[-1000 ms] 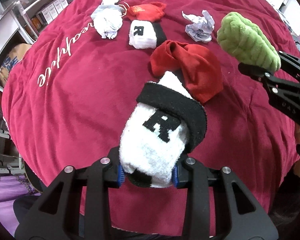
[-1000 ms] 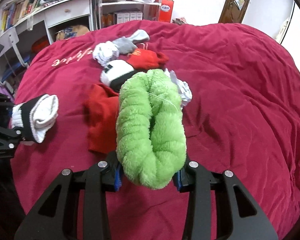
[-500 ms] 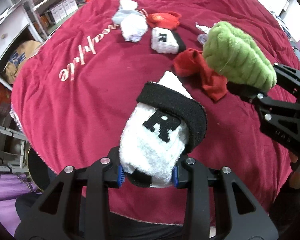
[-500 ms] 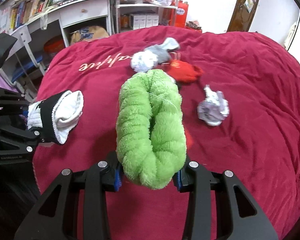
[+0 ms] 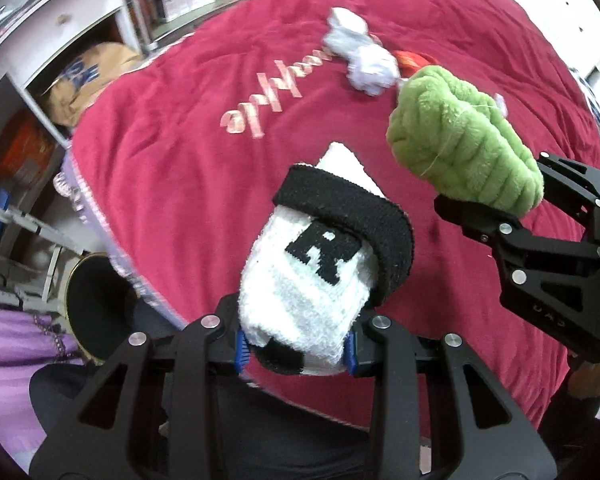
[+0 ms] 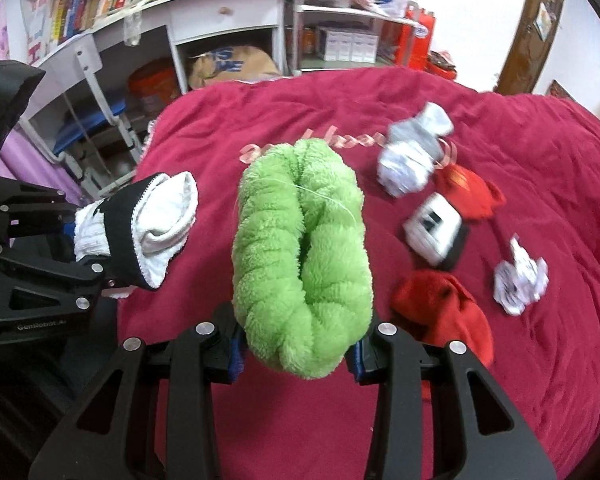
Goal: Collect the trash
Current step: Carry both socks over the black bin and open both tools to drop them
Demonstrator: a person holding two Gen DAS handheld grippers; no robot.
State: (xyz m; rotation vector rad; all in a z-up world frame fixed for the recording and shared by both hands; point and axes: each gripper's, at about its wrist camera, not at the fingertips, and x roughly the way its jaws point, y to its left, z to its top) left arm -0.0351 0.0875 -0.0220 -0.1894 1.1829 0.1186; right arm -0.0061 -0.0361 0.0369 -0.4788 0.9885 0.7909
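Observation:
My left gripper point(image 5: 296, 354) is shut on a white sock with a black cuff and a black R point(image 5: 320, 272), held above the left edge of the red bedspread point(image 5: 180, 152). It also shows in the right wrist view point(image 6: 140, 232). My right gripper point(image 6: 296, 356) is shut on a fluffy green sock point(image 6: 300, 248), seen in the left wrist view point(image 5: 460, 148) just right of the white sock. On the bed lie a crumpled paper ball point(image 6: 520, 280), a grey-white sock bundle point(image 6: 412, 152), a second R sock point(image 6: 436, 228) and red socks point(image 6: 444, 312).
A black round bin with a gold rim point(image 5: 96, 308) stands on the floor beside the bed's left edge. White shelves and a desk with books and boxes point(image 6: 204, 40) stand behind the bed. A brown door point(image 6: 536, 28) is at the far right.
Both grippers have drawn back and swung left with their socks, toward the bed's left edge. The bin by the bed has come into the left wrist view.

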